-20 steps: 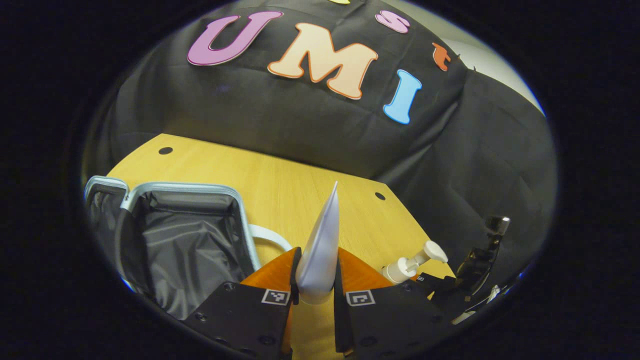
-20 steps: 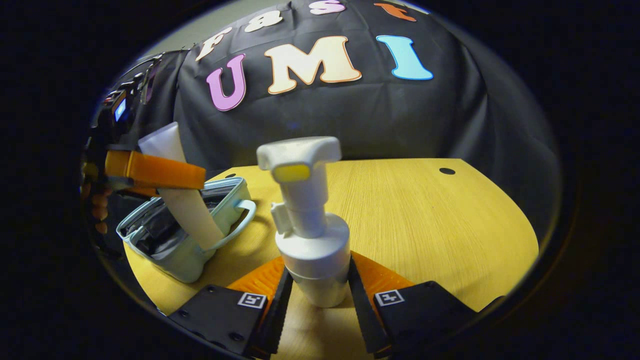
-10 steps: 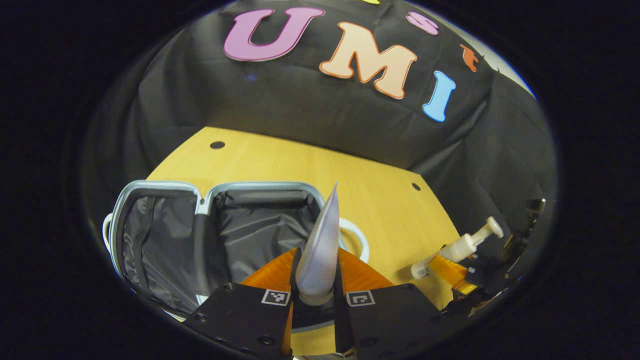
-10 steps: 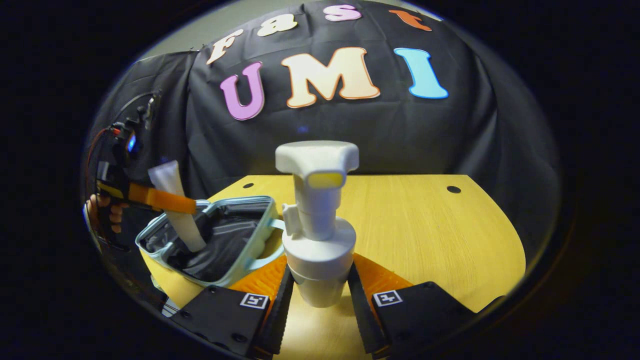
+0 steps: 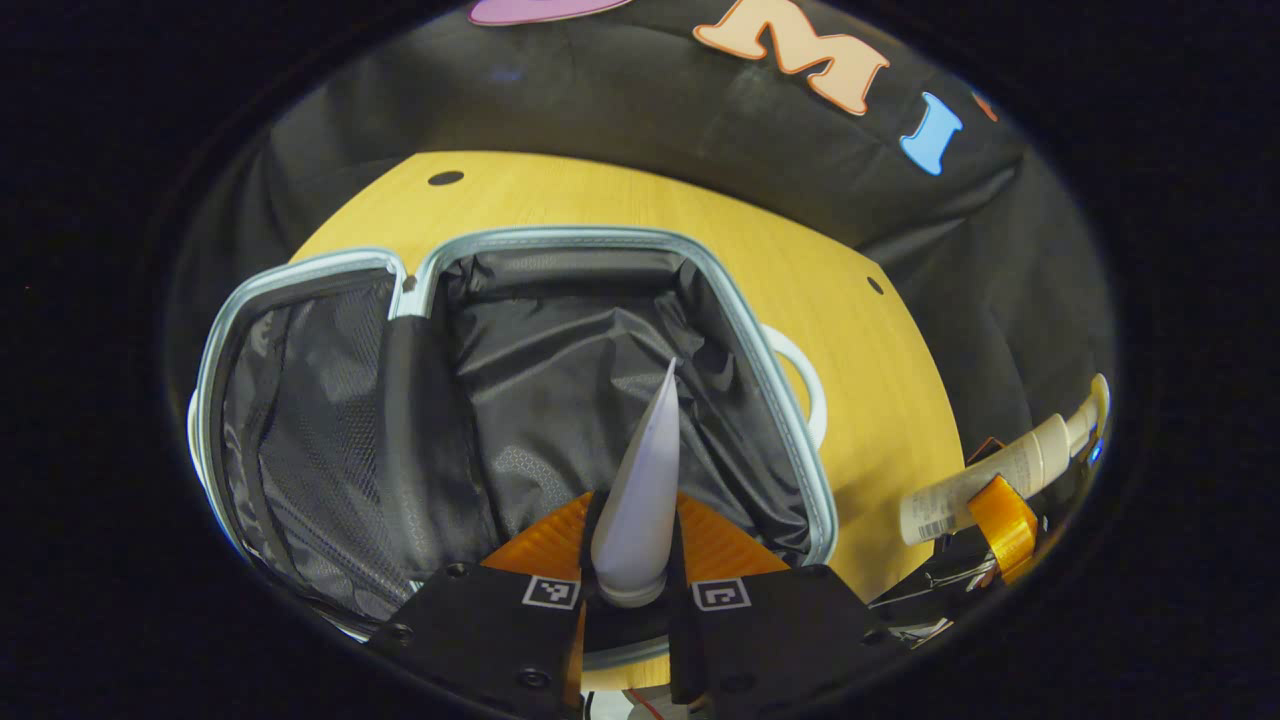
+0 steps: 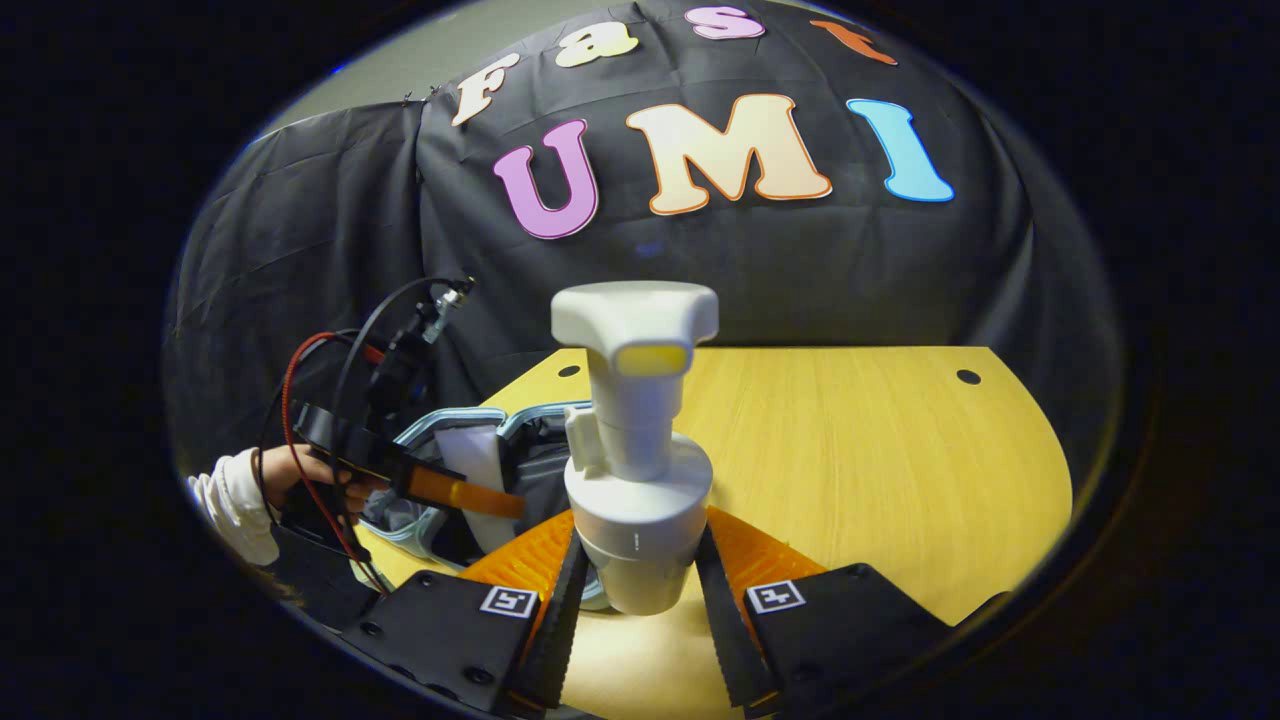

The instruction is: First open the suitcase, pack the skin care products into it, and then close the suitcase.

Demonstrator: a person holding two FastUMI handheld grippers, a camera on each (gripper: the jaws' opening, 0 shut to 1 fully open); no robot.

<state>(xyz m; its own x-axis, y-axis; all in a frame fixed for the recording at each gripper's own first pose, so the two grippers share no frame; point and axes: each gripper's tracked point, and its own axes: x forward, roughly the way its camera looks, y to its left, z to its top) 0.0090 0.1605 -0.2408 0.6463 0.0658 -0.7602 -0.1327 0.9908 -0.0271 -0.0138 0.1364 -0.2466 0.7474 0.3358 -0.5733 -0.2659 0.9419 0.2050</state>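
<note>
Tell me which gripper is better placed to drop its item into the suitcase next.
Left. The left gripper holds the tube directly over the open suitcase. The right gripper grips the pump bottle beside it, above the table.

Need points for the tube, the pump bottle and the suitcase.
tube (image 5: 642, 480): left gripper view, on its flattened body above the cap.
pump bottle (image 6: 638, 490): right gripper view, on the wide collar below the pump neck.
suitcase (image 5: 745, 330): left gripper view, on the pale rim of the open shell.
</note>
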